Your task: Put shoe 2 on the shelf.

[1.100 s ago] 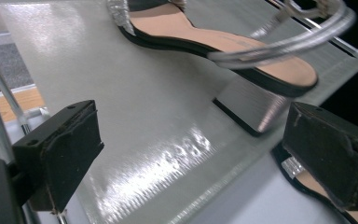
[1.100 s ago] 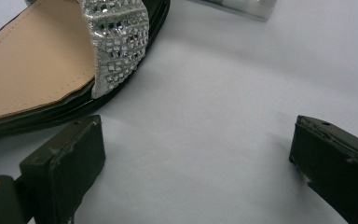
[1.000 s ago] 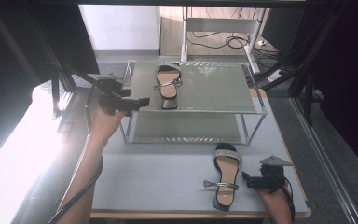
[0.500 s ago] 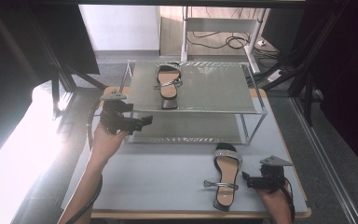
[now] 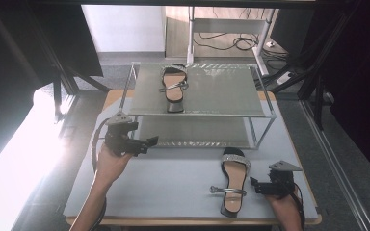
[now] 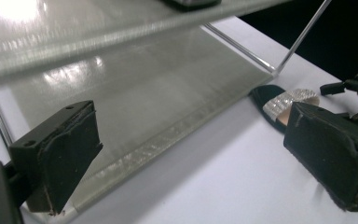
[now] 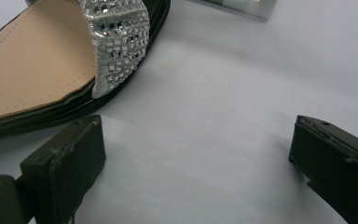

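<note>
at the left of the high view, the left gripper (image 5: 144,143) hangs above the near left part of the table (image 5: 173,187), just in front of the left end of the two-tier rack (image 5: 200,111), with a hand (image 5: 110,161) under it and a forearm coming up from the bottom edge. its jaws point to the right along the rack's front. in the left gripper view the jaws stand wide apart with nothing between them; past them lie the lower shelf (image 6: 135,100) of the rack, its clear front edge on the white table, and farther off the toe of a sandal (image 6: 286,100) with a glittering band.

in the middle of the high view, on the rack's upper shelf (image 5: 221,89), a black sandal (image 5: 173,86) with a thin silver strap lies lengthwise, heel toward the person. below and to the right, on the table just in front of the rack, the second sandal (image 5: 233,180) lies flat, its sparkling toe band near the rack's edge and its ankle strap sticking out to the left.

at the right, the right gripper (image 5: 255,185) rests low by the table's near right corner, just beside the heel half of that sandal, apart from it. in the right gripper view its jaws are spread wide and empty over the bare table (image 7: 223,107), and the sandal's tan insole and silver band (image 7: 119,39) lie ahead at the upper left, clear of the left jaw.
</note>
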Motion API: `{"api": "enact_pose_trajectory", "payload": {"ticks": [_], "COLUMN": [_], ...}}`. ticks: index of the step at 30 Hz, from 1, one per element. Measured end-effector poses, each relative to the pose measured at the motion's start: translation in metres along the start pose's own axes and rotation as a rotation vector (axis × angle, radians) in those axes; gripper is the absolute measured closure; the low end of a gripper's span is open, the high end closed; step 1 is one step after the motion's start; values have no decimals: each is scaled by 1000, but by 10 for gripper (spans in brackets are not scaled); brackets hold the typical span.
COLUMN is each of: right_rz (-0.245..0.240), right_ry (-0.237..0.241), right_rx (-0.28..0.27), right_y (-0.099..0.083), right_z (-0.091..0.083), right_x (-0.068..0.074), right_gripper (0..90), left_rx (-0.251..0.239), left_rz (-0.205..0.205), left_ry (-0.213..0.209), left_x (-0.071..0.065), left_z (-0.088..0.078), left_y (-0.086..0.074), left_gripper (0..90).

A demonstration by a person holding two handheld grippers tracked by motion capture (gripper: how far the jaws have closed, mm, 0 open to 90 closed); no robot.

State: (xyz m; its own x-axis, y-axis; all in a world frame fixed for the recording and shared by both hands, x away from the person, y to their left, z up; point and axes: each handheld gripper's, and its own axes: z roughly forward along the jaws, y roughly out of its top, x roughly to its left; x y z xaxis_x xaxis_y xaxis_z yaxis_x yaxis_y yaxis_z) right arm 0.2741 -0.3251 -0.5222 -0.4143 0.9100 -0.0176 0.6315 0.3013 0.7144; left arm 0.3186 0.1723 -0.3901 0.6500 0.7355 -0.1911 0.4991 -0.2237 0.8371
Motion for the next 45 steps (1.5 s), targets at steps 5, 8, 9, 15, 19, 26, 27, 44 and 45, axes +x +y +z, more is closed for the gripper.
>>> {"api": "enact_pose_trajectory", "payload": {"ticks": [5,8,9,15,19,26,27,44,45], "right_rz": [1,2,2,3,2,5,6,26,21], "right_ry": [1,3,3,7,9,31,29,-40,-41], "right_rx": [1,3,3,4,4,-3,-1,-6,0], "right_y": [0,0,0,1,1,1,1,31,32], "right_z": [0,0,0,0,0,-2,-2,9,12], "right_x": [0,-1,-1,-1,-1,-3,-4,-23,-22], "right_gripper": [32,31,31,31,34,51,50,59,59], "left_rx": [1,6,6,21,42,86,87,273,271], "left_rz": [-1,-13,-13,-28,-29,-28,-33,20,20], "left_ry": [14,30,30,56,71,120,117,204,201], "left_x": [-1,2,2,7,8,7,7,0,0], "left_z": [4,7,7,11,16,25,27,53,53], "left_y": [-18,-33,-33,-56,-71,-93,-95,-127,-128], "left_gripper": [28,23,22,12,0,0,0,0,0]}}
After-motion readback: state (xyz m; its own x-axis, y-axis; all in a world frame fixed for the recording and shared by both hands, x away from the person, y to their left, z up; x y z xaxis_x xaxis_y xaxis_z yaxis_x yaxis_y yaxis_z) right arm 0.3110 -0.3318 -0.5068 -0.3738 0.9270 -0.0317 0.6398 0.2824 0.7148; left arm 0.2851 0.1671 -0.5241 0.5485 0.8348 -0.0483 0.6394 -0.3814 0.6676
